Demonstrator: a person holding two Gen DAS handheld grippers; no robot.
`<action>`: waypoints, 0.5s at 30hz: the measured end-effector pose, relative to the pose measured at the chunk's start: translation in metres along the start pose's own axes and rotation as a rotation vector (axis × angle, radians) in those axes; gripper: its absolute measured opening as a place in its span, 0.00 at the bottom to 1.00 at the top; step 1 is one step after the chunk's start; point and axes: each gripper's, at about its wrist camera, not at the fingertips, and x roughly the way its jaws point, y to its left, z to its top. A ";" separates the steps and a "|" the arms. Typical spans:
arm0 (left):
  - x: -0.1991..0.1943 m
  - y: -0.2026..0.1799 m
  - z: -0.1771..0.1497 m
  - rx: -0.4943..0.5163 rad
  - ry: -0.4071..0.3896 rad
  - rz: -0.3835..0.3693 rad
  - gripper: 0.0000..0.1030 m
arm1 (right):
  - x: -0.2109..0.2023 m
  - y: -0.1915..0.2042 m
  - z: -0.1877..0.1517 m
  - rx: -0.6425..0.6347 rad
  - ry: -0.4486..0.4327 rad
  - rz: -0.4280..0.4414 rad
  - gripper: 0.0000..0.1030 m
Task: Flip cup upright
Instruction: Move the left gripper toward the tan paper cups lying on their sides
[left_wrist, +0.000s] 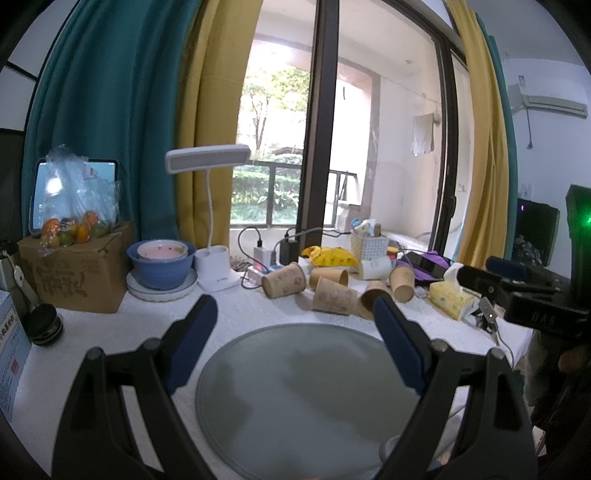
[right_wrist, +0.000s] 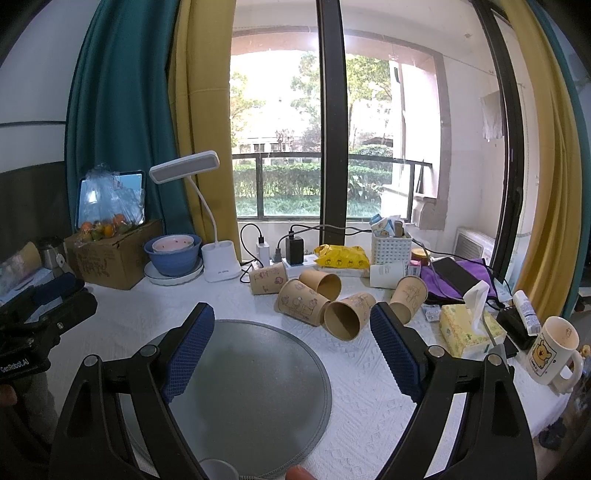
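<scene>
- Right wrist view, at nine o'clock: the left tool (right_wrist: 55, 291) reaches in from the edge, dark and partly cut off; in its own view the left tool (left_wrist: 295, 306) stands wide, nothing between its blue pads, hanging over the grey round mat (left_wrist: 306, 398)
- At ten o'clock: a cardboard box (right_wrist: 110, 258) with bagged fruit on top; just beside it a blue bowl (right_wrist: 173, 256) on a white plate; then a white desk lamp (right_wrist: 218, 258)
- At the centre: the right tool (right_wrist: 291, 314) stands wide and holds nothing; the grey round mat (right_wrist: 251, 391) lies under it on the white tabletop (right_wrist: 369, 398)
- At twelve to one o'clock, beyond the fingertips: five brown paper cups in a loose cluster, all tipped; one cup (right_wrist: 267, 280) lies on its side at the back; a second cup (right_wrist: 321, 283) shows its mouth; a third cup (right_wrist: 301, 302) lies across the front; a fourth cup (right_wrist: 349, 315) lies mouth toward the camera; a fifth cup (right_wrist: 408, 299) leans just beside the right finger
- At three o'clock: a yellow tissue box (right_wrist: 469, 328); farther right a white bear mug (right_wrist: 552, 350), upright
</scene>
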 end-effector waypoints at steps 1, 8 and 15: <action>0.002 0.000 -0.001 0.006 0.006 -0.002 0.85 | 0.002 -0.001 0.000 0.002 0.002 -0.001 0.86; 0.047 -0.003 -0.005 0.115 0.106 -0.031 0.85 | 0.034 -0.016 -0.008 0.046 0.069 -0.027 0.86; 0.117 -0.008 -0.001 0.215 0.238 -0.084 0.85 | 0.080 -0.045 -0.018 0.130 0.138 -0.068 0.86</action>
